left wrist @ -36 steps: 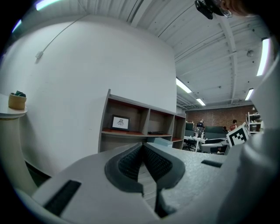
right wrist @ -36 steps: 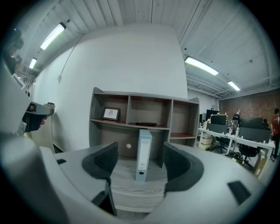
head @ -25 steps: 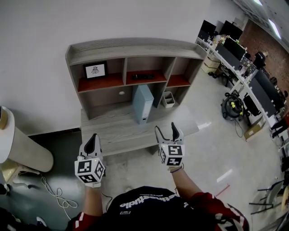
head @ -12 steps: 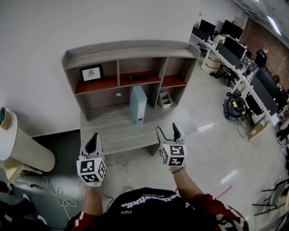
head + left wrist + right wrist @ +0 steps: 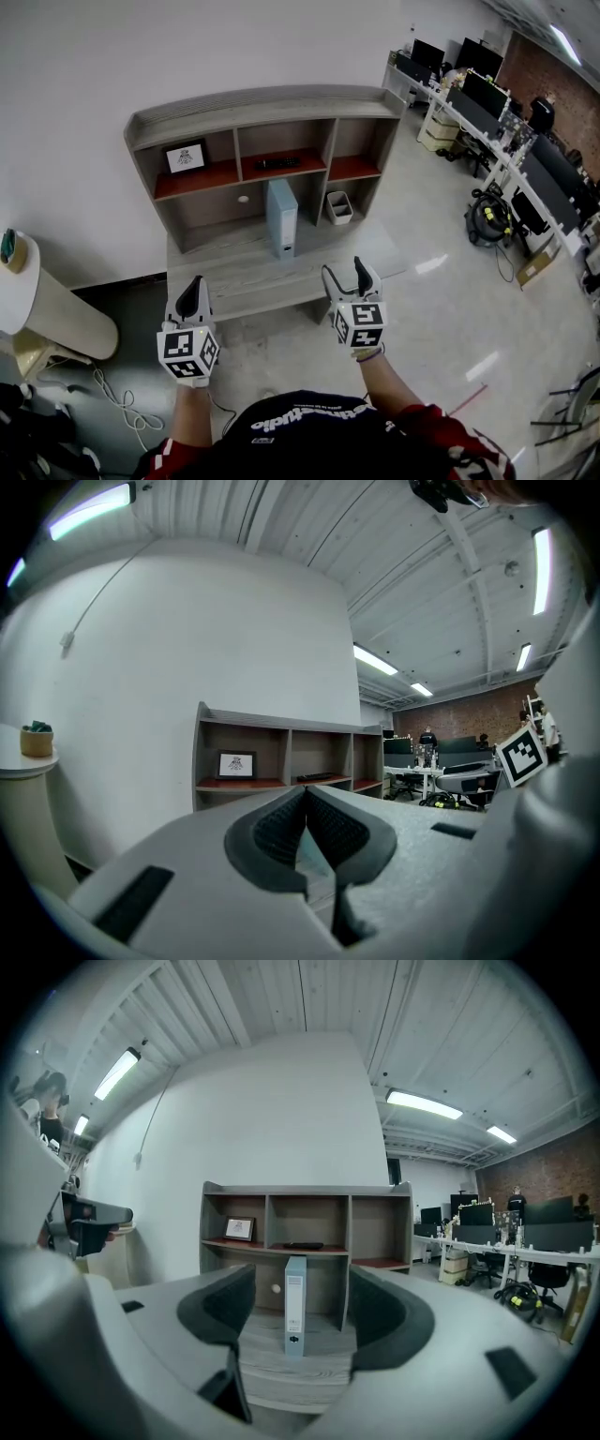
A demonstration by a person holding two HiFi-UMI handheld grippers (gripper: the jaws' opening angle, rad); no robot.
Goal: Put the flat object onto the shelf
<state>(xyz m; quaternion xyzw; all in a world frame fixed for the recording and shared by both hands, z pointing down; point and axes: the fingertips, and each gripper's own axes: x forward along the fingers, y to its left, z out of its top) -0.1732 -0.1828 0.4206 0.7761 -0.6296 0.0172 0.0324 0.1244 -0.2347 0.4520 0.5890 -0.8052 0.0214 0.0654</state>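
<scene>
A light-blue binder (image 5: 281,217) stands upright on the low grey deck of a wooden shelf unit (image 5: 253,103), under its middle bay. Through the right gripper view the binder (image 5: 295,1318) appears centred between the jaws, still well ahead of them. My right gripper (image 5: 349,277) is open and holds nothing, hovering over the floor before the deck's front edge. My left gripper (image 5: 194,289) is shut with nothing in it, level with the right one, in front of the deck's left end. The left gripper view shows the pads (image 5: 281,825) meeting at their tips.
A framed picture (image 5: 186,157) stands in the left bay, a flat black item (image 5: 277,163) lies in the middle bay, and a small bin (image 5: 338,207) sits low right. A white round table (image 5: 47,314) and floor cables (image 5: 112,403) are left. Office desks (image 5: 487,103) line the right.
The shelf unit has drifted slightly left and away in the head view. Both grippers keep almost the same place and the same jaw states.
</scene>
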